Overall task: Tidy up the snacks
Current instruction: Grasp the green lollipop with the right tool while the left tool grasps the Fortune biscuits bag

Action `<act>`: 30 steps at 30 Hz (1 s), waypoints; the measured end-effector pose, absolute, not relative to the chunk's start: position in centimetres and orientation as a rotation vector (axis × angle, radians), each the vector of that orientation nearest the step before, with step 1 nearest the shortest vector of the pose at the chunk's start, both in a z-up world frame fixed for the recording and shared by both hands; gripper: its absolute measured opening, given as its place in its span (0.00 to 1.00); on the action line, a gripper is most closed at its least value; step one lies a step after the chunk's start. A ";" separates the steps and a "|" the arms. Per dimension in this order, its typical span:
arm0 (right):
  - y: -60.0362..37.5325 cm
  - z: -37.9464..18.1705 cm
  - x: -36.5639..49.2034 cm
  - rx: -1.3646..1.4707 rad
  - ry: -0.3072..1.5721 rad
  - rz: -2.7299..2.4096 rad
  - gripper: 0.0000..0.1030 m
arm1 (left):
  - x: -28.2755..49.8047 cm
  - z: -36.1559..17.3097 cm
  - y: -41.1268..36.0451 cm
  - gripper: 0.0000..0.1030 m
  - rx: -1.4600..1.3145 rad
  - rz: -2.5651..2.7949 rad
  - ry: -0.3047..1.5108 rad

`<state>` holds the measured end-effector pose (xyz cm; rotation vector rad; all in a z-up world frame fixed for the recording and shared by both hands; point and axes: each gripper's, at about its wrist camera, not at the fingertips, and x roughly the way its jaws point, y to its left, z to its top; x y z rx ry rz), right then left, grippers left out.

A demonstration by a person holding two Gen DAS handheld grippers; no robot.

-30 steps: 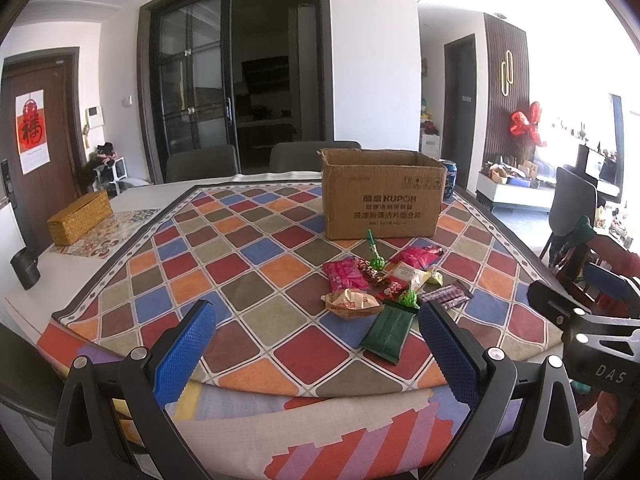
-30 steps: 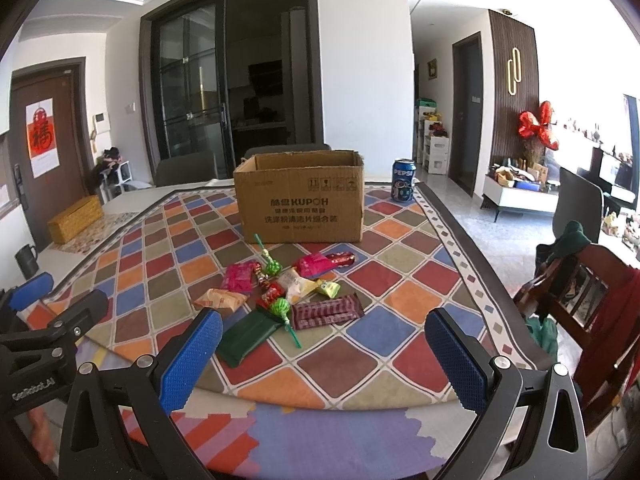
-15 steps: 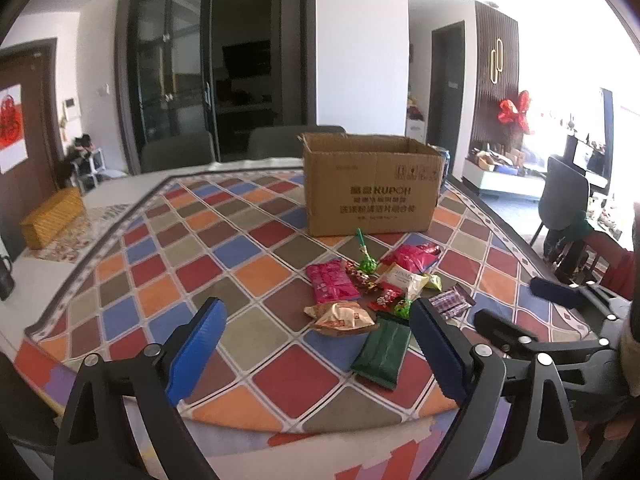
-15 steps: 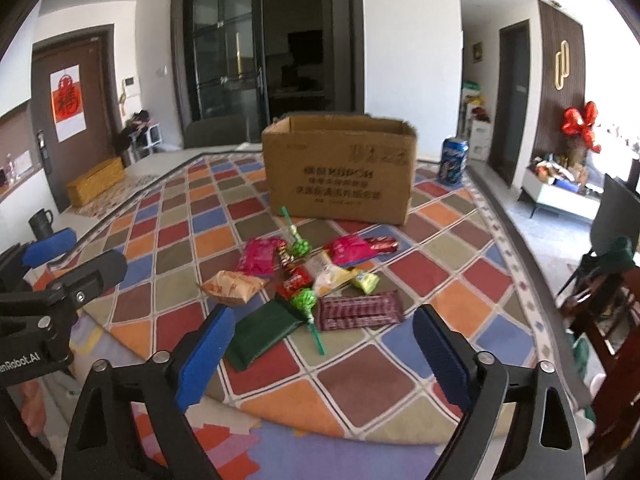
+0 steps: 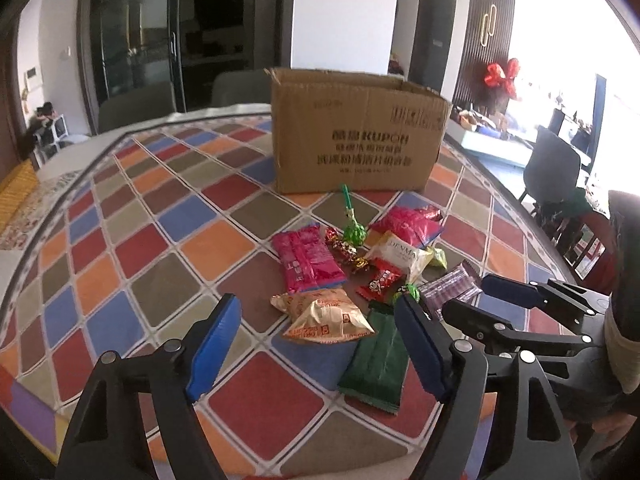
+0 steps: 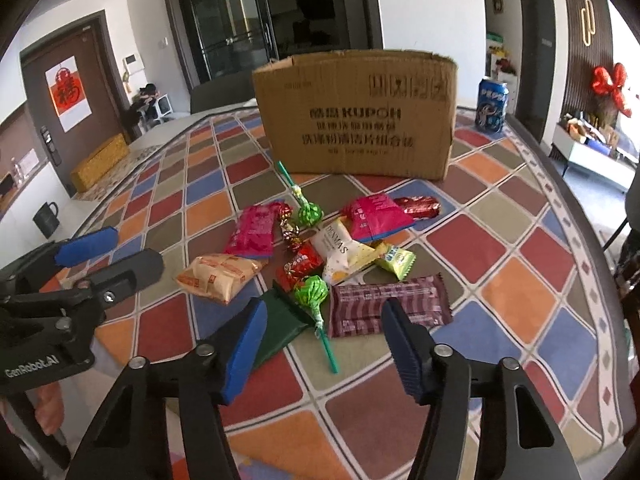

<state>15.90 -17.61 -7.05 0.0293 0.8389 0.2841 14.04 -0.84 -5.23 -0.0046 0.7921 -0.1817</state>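
Both tools angle down at the snacks [image 6: 320, 256] heaped on the worktop [image 6: 516, 248] just before the open "KUPOH" cardboard box [image 6: 356, 116], likely their destination. The left hand-held gripper [image 5: 316, 340] is closing, unclenched, around the tan packet [image 5: 324, 316]; the right hand-held gripper [image 6: 324, 344] is closing, unclenched, astride a green lollipop [image 6: 312, 290]. One wrapper reads "DENMAS" [image 6: 340, 250].
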 end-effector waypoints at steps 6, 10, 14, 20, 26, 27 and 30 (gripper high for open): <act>-17.6 -8.3 17.6 0.049 0.889 0.313 0.46 | 16.1 -7.0 -1.5 0.71 0.016 -0.203 0.856; -17.8 -9.0 18.4 0.070 0.907 0.326 0.44 | 16.9 -7.9 -1.8 0.71 0.025 -0.217 0.889; -17.6 -9.4 19.2 0.071 0.919 0.343 0.42 | 17.6 -8.8 -1.8 0.70 0.032 -0.219 0.920; -17.0 -9.9 20.0 0.069 0.935 0.367 0.37 | 18.3 -10.0 -1.5 0.67 0.007 -0.221 0.967; -16.5 -10.5 20.6 0.065 0.960 0.377 0.34 | 18.7 -11.1 -1.0 0.60 -0.025 -0.228 1.015; -16.4 -10.6 20.6 0.062 0.966 0.380 0.34 | 18.7 -11.3 -0.9 0.60 -0.034 -0.230 1.026; -16.1 -10.7 20.8 0.056 0.977 0.383 0.34 | 18.9 -11.7 -0.7 0.57 -0.065 -0.238 1.050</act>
